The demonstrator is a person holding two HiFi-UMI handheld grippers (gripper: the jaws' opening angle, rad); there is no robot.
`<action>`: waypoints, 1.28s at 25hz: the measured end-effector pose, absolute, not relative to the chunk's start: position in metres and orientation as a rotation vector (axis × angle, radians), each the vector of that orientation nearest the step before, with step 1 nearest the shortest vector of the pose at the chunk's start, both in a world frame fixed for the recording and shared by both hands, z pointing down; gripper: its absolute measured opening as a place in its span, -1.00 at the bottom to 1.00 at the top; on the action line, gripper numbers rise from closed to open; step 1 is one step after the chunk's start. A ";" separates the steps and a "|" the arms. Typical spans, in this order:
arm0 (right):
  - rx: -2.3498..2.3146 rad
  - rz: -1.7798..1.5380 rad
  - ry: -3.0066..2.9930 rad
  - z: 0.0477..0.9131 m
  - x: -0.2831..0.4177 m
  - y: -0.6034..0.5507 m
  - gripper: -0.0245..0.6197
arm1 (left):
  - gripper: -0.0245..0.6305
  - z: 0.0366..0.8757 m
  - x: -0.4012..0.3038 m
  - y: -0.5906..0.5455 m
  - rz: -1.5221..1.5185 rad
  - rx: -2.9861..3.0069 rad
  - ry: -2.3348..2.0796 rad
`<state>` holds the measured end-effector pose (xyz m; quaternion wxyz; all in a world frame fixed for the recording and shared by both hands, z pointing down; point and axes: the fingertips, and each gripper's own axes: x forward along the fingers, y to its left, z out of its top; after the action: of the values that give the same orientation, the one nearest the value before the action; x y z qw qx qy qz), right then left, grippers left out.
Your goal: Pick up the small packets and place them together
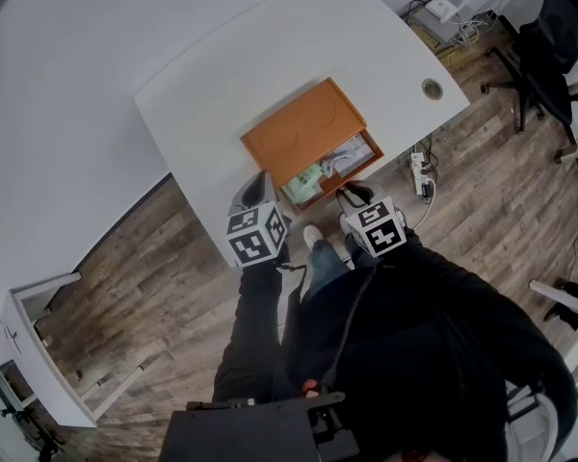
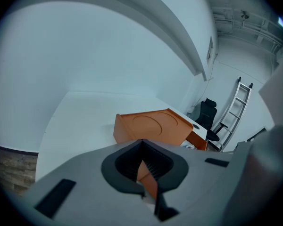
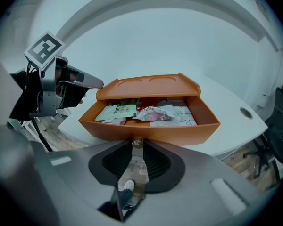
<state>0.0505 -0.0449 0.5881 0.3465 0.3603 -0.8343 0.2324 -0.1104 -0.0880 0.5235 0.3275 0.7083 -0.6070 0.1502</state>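
An orange box [image 1: 299, 128] stands on the white table [image 1: 270, 46], with its drawer [image 3: 151, 130] pulled out toward me. Inside lie a green packet [image 3: 117, 110], a white-and-pink packet [image 3: 155, 113] and a flat white printed one [image 3: 183, 116]; they also show in the head view, the green packet [image 1: 305, 178] leftmost. My right gripper [image 3: 137, 144] is shut on the small drawer knob [image 3: 137, 139] at the drawer's front. My left gripper [image 1: 260, 181] sits by the box's front-left corner, its tips together and nothing between them; the orange corner [image 2: 151, 126] shows just beyond its tips.
The table's front edge runs just under the drawer. A cable hole [image 1: 432, 89] is at the table's right end. On the wooden floor lie a power strip [image 1: 419, 171] and cables, a black office chair [image 1: 549, 37] stands far right, and a white shelf unit [image 1: 39, 345] stands at left.
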 end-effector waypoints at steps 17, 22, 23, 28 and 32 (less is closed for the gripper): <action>0.875 0.611 -2.166 0.586 0.063 -0.030 -0.70 | -0.93 0.522 -0.112 -0.086 0.366 1.837 -1.607; 0.851 0.623 -2.166 0.587 0.066 -0.024 -0.70 | -0.93 0.523 -0.113 -0.087 0.363 1.831 -1.607; 0.849 0.624 -2.166 0.588 0.066 -0.023 -0.70 | -0.93 0.523 -0.113 -0.087 0.363 1.832 -1.608; 0.836 0.632 -2.163 0.590 0.070 -0.016 -0.70 | -0.93 0.523 -0.113 -0.087 0.365 1.828 -1.614; 0.836 0.651 -2.153 0.594 0.074 -0.013 -0.70 | -0.93 0.524 -0.112 -0.088 0.368 1.827 -1.618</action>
<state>0.0739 -0.0132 0.5940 0.3626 0.3248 -0.8361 0.2530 -0.1125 -0.0880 0.5237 0.3304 0.6987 -0.6187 0.1407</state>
